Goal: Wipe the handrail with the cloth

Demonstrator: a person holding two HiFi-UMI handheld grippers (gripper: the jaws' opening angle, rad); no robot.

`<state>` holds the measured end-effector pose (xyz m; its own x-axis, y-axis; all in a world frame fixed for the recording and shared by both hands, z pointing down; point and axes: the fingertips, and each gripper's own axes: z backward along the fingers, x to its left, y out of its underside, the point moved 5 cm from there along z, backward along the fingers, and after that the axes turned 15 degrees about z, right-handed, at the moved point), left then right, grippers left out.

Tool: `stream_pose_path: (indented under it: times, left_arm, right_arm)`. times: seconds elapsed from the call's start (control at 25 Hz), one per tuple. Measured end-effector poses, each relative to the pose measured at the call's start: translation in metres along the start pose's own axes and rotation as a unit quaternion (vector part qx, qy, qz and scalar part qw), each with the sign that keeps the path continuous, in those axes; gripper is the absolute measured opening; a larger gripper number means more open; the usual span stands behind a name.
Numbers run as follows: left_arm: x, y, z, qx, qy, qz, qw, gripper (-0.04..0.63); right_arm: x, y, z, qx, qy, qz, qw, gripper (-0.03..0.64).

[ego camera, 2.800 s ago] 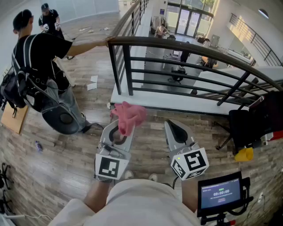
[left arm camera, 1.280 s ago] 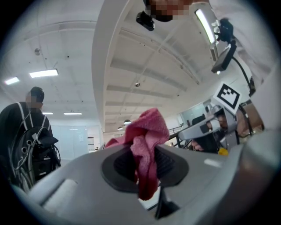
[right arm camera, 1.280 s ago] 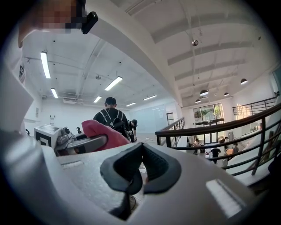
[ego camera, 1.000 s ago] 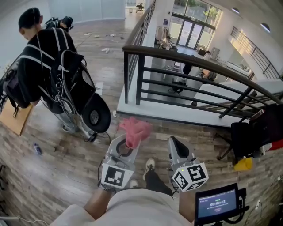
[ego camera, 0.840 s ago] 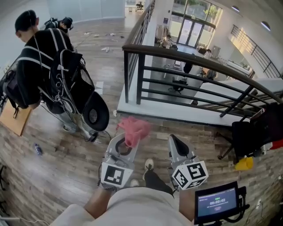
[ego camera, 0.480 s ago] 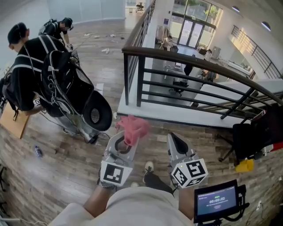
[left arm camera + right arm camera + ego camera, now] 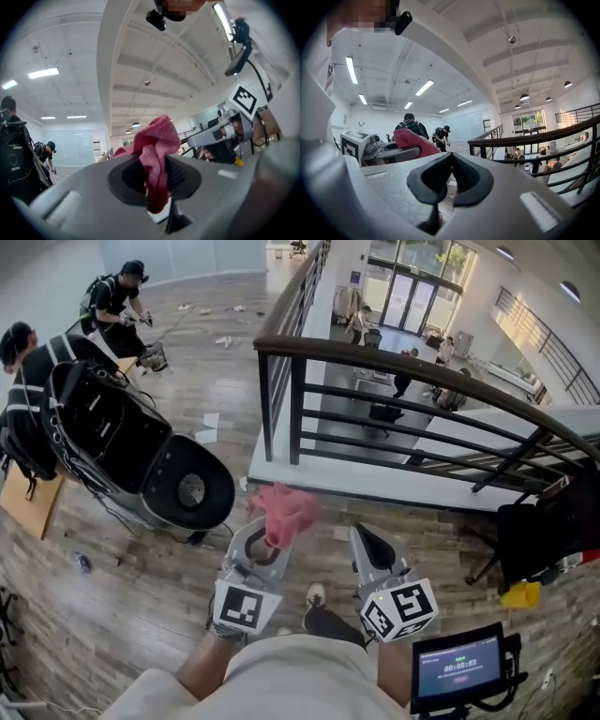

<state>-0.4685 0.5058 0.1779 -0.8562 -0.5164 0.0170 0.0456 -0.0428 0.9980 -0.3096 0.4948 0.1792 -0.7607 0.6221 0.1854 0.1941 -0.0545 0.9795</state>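
A crumpled pink cloth [image 7: 281,510] sticks up from my left gripper [image 7: 265,538], whose jaws are shut on it. In the left gripper view the cloth [image 7: 157,143] hangs pinched between the two dark pads of the left gripper [image 7: 154,174]. My right gripper [image 7: 362,538] is beside it on the right, shut, with nothing between its pads [image 7: 436,178]. The dark handrail [image 7: 394,357] tops a black barred railing ahead, a stretch of floor away from both grippers. It also crosses the right gripper view as the handrail [image 7: 534,132].
A person bent over with a black backpack [image 7: 103,437] is close on the left, and another person [image 7: 117,296] stands farther back. A black bag [image 7: 553,512] and a yellow object [image 7: 518,594] sit at the right. A small screen [image 7: 459,676] is at the lower right.
Both grippers have edged forward toward the railing, with the cloth still pinched in the left one. The person with the backpack has bent lower and shifted left.
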Motion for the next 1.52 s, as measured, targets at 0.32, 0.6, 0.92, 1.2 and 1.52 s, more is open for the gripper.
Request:
stream_pose_path:
  times: [0.32, 0.6, 0.92, 1.2, 1.52]
  left_arm:
    - [0.014, 0.008, -0.036, 0.008, -0.025, 0.007, 0.9996, 0.072]
    - [0.026, 0.013, -0.074, 0.018, -0.052, 0.02, 0.9983, 0.072]
    - [0.012, 0.024, -0.139, 0.011, -0.065, 0.017, 0.9977, 0.072]
    - [0.019, 0.022, -0.159, 0.015, -0.07, 0.024, 0.9972, 0.072]
    - [0.006, 0.028, -0.177, 0.028, -0.071, 0.024, 0.9968, 0.074]
  right_arm:
    - [-0.036, 0.012, -0.033, 0.011, -0.017, -0.007, 1.0, 0.003]
    - [-0.076, 0.021, -0.063, 0.027, -0.024, -0.023, 0.999, 0.003]
    - [-0.128, 0.028, -0.078, -0.009, -0.065, 0.012, 0.998, 0.003]
    - [-0.148, 0.028, -0.09, 0.006, -0.058, 0.009, 0.998, 0.003]
    - [-0.166, 0.041, -0.091, 0.018, -0.064, -0.009, 0.998, 0.003]
